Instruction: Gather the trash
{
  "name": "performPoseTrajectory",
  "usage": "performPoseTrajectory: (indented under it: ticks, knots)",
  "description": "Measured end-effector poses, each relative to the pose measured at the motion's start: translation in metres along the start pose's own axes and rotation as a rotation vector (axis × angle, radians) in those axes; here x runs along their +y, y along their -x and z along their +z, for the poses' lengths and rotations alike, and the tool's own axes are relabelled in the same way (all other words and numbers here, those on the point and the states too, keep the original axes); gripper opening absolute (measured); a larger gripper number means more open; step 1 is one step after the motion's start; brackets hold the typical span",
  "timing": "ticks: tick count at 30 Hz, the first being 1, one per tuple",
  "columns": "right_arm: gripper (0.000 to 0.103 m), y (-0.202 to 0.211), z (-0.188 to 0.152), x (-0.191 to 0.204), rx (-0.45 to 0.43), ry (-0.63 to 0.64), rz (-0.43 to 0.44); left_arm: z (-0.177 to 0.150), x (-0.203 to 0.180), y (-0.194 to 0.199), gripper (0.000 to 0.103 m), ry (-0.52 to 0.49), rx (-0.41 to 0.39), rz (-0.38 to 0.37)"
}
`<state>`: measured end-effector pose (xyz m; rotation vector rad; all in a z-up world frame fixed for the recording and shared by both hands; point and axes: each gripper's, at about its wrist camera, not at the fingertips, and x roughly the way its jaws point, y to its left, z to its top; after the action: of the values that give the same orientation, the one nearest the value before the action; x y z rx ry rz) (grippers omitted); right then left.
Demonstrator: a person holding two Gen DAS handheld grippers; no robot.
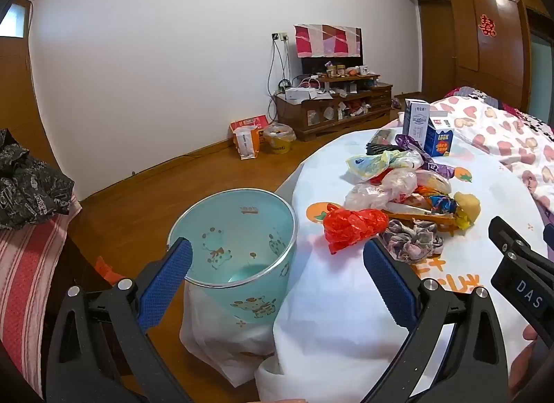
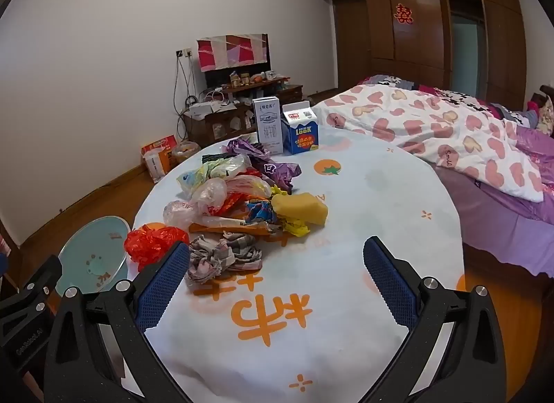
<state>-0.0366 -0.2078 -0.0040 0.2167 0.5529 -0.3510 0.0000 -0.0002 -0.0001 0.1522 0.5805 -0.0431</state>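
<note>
Crumpled rag (image 2: 223, 257) nearest, trash bin (image 1: 239, 240) upright, mouth upward

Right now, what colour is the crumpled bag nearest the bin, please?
Red bag, clearest in the right wrist view.

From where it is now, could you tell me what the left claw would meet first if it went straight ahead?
Probably the blue bin: its open mouth sits between the left claw fingers, with the red bag just right of that line. Depth is uncertain.
</note>
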Motion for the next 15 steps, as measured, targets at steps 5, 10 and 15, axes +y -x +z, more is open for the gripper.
performPoseTrajectory:
  ticks: [5, 10, 15]
  knots:
    - [0.099, 0.0003, -0.0002, -0.0005, 0.000, -0.003, 0.002, 0.0001, 0.0001, 0.0002, 0.097, 0.001, 0.002, -0.002]
    - [0.099, 0.0007, -0.0003, -0.0006, -0.001, -0.003, 0.001, 0.0001, 0.0000, 0.0002, 0.097, 0.000, 0.004, -0.002]
    - [0.099, 0.0009, 0.0000, -0.0002, -0.002, -0.001, 0.001, 0.0002, 0.0004, 0.0001, 0.097, 0.003, 0.006, -0.005]
